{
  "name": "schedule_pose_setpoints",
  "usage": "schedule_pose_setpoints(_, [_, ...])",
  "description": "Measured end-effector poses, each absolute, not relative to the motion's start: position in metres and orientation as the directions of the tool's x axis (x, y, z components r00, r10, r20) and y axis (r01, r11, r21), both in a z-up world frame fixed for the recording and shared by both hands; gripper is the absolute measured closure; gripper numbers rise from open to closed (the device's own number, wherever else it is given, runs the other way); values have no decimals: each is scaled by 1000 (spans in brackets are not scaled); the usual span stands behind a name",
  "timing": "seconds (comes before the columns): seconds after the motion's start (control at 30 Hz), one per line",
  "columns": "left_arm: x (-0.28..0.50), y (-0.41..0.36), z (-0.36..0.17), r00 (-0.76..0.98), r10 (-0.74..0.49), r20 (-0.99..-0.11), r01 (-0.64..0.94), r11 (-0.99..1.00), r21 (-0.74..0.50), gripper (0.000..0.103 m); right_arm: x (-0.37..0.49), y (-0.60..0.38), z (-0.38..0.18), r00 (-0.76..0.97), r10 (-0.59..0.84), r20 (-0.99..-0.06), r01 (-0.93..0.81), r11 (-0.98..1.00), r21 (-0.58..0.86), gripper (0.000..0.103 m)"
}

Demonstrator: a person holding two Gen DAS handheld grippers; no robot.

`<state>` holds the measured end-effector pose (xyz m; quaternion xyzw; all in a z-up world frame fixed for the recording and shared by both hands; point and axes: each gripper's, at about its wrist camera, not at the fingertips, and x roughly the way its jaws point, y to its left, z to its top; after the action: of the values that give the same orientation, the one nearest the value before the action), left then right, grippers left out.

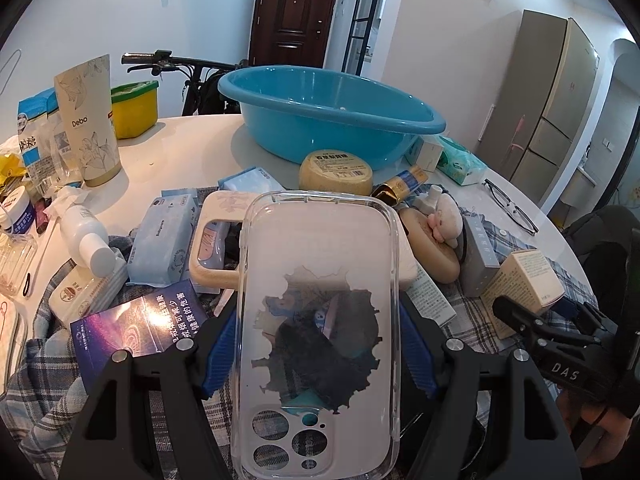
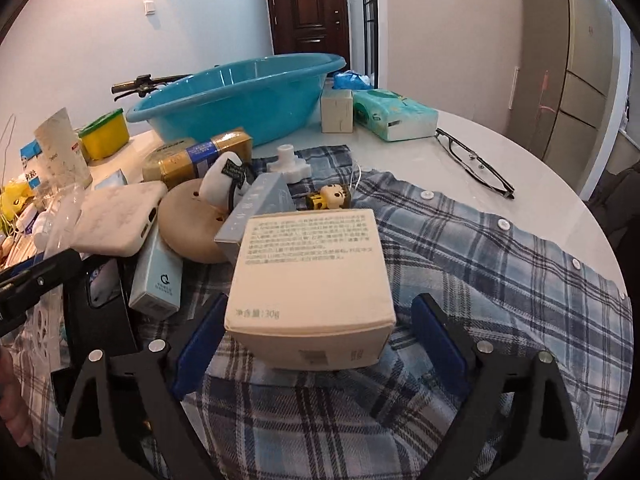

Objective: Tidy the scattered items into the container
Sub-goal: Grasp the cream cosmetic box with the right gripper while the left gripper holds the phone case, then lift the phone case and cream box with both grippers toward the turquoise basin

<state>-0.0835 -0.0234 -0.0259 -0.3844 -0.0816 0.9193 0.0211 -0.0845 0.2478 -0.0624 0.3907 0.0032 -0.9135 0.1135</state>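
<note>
Scattered items surround a blue basin (image 1: 332, 114) on the table (image 2: 500, 168). Left tongs (image 1: 316, 344) clamp a clear phone case (image 1: 316, 320). Right tongs (image 2: 316, 344) stand apart around a cream box (image 2: 310, 280).

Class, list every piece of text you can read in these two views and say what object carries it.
"Debo": tall cream tube.
"DAS": right gripper's black body, seen from the left wrist view.
"30g": cream box standing between the right gripper's open fingers; its paragraph of small print is too fine to read.
Round tin's label: blurred, unreadable.
</note>
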Motion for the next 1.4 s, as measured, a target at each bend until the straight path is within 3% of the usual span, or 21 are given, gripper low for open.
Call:
schedule_pose_setpoints(0.33, [-82, -18, -26, -703, 104, -704, 10, -988, -156, 29, -92, 241, -58, -696, -174, -696, 183, -981, 62, 6])
schedule_pose_setpoints(0.37, [-82, -18, -26, -703, 105, -704, 10, -987, -157, 29, -93, 241, -57, -702, -173, -691, 182, -981, 61, 9])
schedule_pose_setpoints(0.4, [-82, -18, -26, -703, 105, -703, 10, -987, -158, 29, -92, 242, -56, -707, -179, -684, 184, -981, 66, 35])
schedule_pose_setpoints(0.43, [-81, -18, -26, -704, 104, -703, 11, -987, -157, 29, -92, 243, -56, -704, -189, -685, 186, -979, 78, 43])
schedule_pose_setpoints(0.47, [-81, -18, -26, -704, 104, -702, 12, -987, -157, 29, -92, 245, -56, -697, -202, -688, 189, -977, 96, 45])
schedule_pose_setpoints(1.0, [-70, -25, -3, -744, 83, -663, 28, -987, -155, 29, -74, 240, -31, -711, -244, -659, 256, -963, 80, 45])
schedule_pose_setpoints(1.4, [-51, -27, 43, -811, 53, -582, 23, -992, -122, 29, -57, 234, 15, -778, -261, -571, 288, -956, 45, 45])
